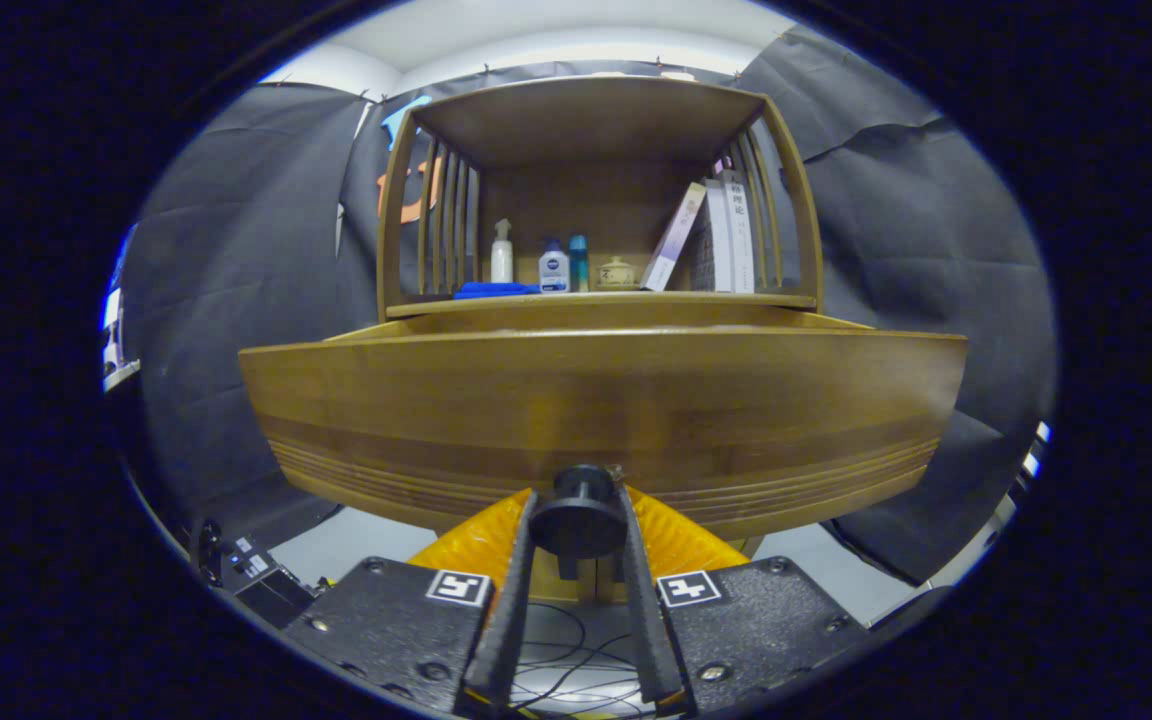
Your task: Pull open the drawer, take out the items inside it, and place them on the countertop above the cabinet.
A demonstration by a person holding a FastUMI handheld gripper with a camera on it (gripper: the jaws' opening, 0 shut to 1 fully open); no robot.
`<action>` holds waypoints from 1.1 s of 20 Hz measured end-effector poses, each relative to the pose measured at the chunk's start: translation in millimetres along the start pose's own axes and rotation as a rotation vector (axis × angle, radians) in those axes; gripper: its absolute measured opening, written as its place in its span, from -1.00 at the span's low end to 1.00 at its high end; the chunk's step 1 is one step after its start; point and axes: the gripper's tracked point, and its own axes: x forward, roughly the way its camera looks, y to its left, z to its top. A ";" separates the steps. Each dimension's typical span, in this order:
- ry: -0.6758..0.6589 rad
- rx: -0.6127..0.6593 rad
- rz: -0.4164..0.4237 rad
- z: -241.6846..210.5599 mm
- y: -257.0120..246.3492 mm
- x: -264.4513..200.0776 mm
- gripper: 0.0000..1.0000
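We've got the tongs (576, 520) clenched on the drawer knob (577, 512), both fingers pressing its sides; drawer front (596, 420) sits right ahead, w/ the shelf (601, 300) far beyond; pull straight back, level, grip firm; contents can't be seen yet.
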 end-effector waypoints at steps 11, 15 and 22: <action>-0.248 -0.005 0.019 140.5 2.9 -42.8 1.00; -0.279 0.018 0.017 190.3 -7.9 -32.6 1.00; -0.156 0.019 0.010 240.8 -15.3 15.5 1.00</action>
